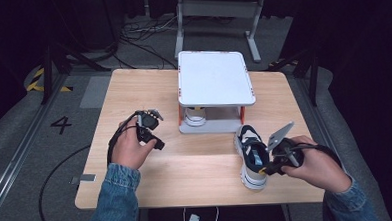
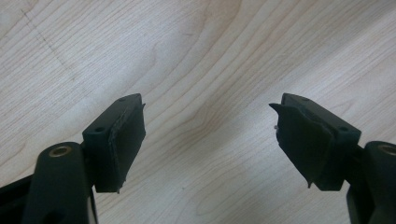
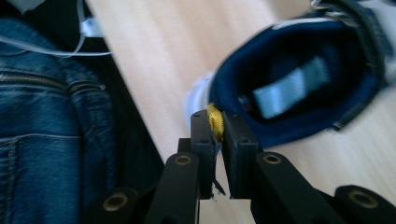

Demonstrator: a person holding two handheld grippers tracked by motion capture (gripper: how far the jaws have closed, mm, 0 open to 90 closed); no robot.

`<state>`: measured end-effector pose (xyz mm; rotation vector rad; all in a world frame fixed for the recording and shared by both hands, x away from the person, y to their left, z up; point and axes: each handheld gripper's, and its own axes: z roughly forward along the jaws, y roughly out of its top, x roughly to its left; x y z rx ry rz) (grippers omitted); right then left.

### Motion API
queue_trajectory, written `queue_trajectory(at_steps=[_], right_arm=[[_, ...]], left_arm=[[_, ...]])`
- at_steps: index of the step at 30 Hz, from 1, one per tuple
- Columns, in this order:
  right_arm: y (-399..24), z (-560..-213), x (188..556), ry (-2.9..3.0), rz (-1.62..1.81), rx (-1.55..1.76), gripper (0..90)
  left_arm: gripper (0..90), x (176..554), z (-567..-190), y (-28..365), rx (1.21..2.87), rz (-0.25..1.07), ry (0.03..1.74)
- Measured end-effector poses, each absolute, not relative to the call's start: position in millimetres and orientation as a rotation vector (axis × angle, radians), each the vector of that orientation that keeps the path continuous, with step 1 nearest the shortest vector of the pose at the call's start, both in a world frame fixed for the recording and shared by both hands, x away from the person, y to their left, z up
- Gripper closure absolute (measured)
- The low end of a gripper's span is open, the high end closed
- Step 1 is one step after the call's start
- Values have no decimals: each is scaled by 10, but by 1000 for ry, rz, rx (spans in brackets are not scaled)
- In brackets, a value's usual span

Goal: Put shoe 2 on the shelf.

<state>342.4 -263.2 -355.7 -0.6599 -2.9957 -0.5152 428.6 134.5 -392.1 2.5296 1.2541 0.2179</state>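
A white and navy sneaker (image 1: 251, 155) stands on the wooden table (image 1: 186, 166) near its front right, toe pointing away from me. My right gripper (image 1: 263, 171) is at its heel, shut on the yellow heel tab (image 3: 215, 122); in the right gripper view the jaws (image 3: 218, 122) pinch that tab at the back of the dark blue collar of the sneaker (image 3: 299, 79). My left gripper (image 1: 148, 117) is held over the left half of the table. Its jaws (image 2: 208, 135) stand wide open with bare wood (image 2: 210, 60) between them.
A white two-level rack (image 1: 215, 79) stands at the back centre of the table, with a second white sneaker (image 1: 195, 115) on its lower level. The table's front edge and the person's denim clothing (image 3: 46, 116) lie close behind the held sneaker's heel.
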Motion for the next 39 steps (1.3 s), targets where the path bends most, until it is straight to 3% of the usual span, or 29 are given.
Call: queue_trajectory(at_steps=[7,12,23,39], right_arm=[[-2741,-3370,3375,-3066,-654,-651,580],[-2649,-3457,3480,-3051,-694,-643,471],[-2266,-4146,3666,-2954,-288,-504,628],[-2214,-3995,3640,-3051,-365,-342,648]], left_arm=[[245,4289,-3934,1359,2529,217,1262],[245,4273,-3945,1384,2529,210,1273],[245,4284,-3956,1405,2523,205,1274],[245,4232,-3911,1479,2499,225,1287]])
